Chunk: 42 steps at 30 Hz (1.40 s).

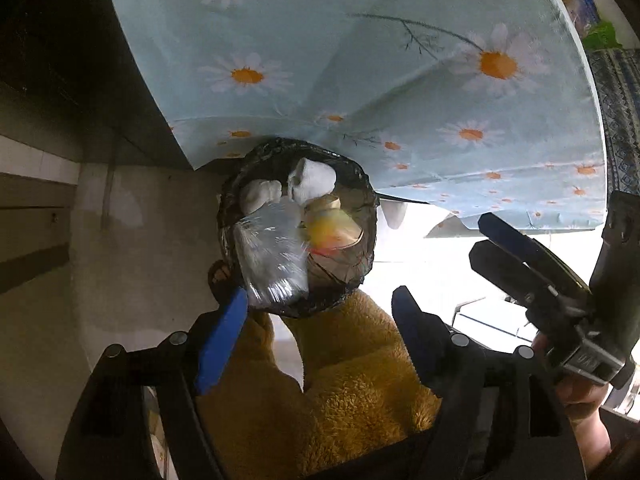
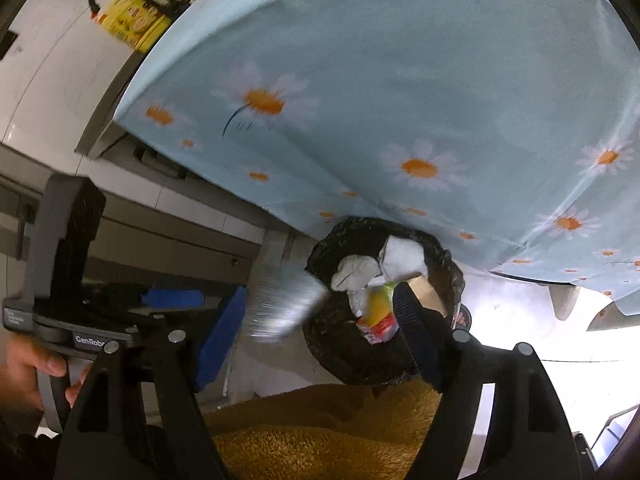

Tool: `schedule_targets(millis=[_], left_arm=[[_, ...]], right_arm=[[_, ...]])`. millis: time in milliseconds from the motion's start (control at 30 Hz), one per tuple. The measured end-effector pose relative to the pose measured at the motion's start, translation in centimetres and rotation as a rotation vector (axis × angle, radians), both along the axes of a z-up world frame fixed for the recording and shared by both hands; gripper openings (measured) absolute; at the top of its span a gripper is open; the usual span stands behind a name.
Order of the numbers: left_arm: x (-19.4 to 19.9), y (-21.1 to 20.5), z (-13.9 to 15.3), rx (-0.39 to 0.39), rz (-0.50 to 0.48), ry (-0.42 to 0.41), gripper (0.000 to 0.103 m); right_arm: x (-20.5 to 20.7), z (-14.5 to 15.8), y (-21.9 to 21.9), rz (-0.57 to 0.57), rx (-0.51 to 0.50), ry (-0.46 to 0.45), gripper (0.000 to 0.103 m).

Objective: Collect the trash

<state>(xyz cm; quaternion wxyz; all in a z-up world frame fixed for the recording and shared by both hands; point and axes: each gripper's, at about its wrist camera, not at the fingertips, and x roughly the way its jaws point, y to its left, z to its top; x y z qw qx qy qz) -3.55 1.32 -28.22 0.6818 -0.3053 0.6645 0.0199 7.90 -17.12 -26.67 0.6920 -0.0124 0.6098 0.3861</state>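
A bin lined with a black bag (image 1: 362, 184) (image 2: 340, 356) stands on the floor at the table's edge. It holds white crumpled tissues (image 1: 312, 180) (image 2: 400, 260) and a yellow and red wrapper (image 1: 330, 230) (image 2: 380, 316). A clear plastic piece (image 1: 272, 258) (image 2: 280, 306) is motion-blurred over the bin's near-left rim, and no pad presses on it. My left gripper (image 1: 320, 324) (image 2: 176, 300) hangs open above the bin. My right gripper (image 2: 320, 330) (image 1: 488, 242) is open beside it with nothing gripped.
A table under a light-blue daisy cloth (image 1: 360, 60) (image 2: 400, 100) overhangs the bin's far side, with a white leg (image 1: 394, 214) next to it. A person's fluffy orange-brown garment (image 1: 340, 392) and a sandalled foot (image 1: 220, 276) lie close below. A yellow bottle (image 2: 132, 24) stands on the counter.
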Motion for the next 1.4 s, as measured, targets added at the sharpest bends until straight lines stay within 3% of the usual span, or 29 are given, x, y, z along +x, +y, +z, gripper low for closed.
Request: schedule_targets(millis=[333,567,767,867,967,1100,1167,1400], left_arm=[[0.3,1.4,1.9,0.012,-0.007,-0.037,0.072],[-0.8,2.5,5.5,0.071,-0.037,-0.137,0.072],[-1.8,2.7,6.4,0.055,-0.061,-0.192,0.072],[-2.2,2.3,8.2,0.048,-0.077,-0.243,0.073],[-2.5,1.9,10.3,0.056,-0.085,-0.299,0.083],[-2.6,0.7,13.4,0.099,-0.120,-0.370,0.083],[-2.6,0.3,15.1,0.121,-0.128,-0.402,0.089],[-2.8,-0.2,20.8,0.219,-0.130,-0.505,0.092]], right_arm=[[0.4,2.2,0.6,-0.014,0.002,-0.033,0.076],[-1.2,5.4,0.8,-0.057,-0.008,-0.098,0.077],[-3.2,8.6,0.1,-0.119,-0.018,-0.146,0.080],[-4.0,10.3,-0.3,-0.131,-0.027,-0.178,0.082],[-4.8,12.4,-0.3,-0.122,-0.037,-0.223,0.083],[-5.4,15.3,-0.7,-0.130,-0.026,-0.288,0.090],[-5.5,16.1,-0.9,-0.135,-0.025,-0.303,0.095],[-5.3,19.8,-2.1,-0.175,0.019,-0.379,0.098]])
